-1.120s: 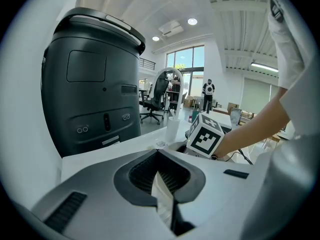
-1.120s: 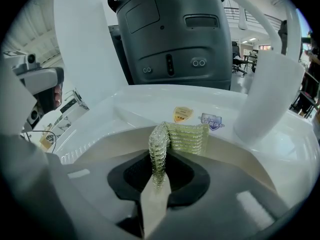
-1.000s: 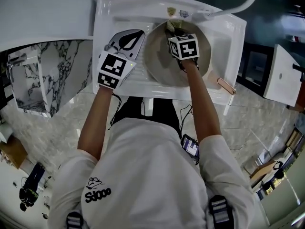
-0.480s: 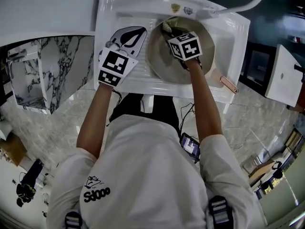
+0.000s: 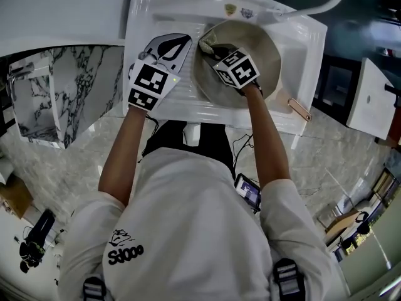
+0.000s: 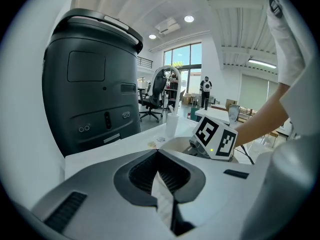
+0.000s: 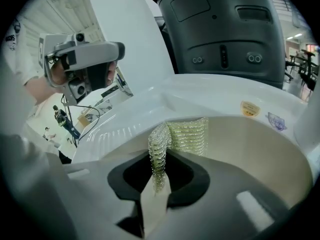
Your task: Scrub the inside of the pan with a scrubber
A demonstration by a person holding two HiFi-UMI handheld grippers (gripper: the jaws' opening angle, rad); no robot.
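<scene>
A beige pan (image 5: 257,46) sits in the white sink (image 5: 150,8); its copper handle (image 5: 297,112) sticks out to the right. My right gripper (image 5: 212,44) reaches into the pan's left side, shut on a pale mesh scrubber (image 7: 186,133) pressed against the inner wall (image 7: 250,149). In the right gripper view the mesh is pinched between the jaws of the right gripper (image 7: 159,159). My left gripper (image 5: 171,47) hovers over the ribbed drainboard beside the pan, and in its own view the left gripper (image 6: 158,153) is shut with nothing in it.
A white faucet (image 5: 321,4) arcs over the sink's far right corner. A tall dark appliance (image 6: 90,94) stands behind the sink. Marble countertop (image 5: 75,99) lies to the left. Two stickers (image 7: 250,108) mark the sink's back rim.
The right gripper has slid left across the pan with the scrubber, toward the left rim. The left gripper has stayed over the drainboard.
</scene>
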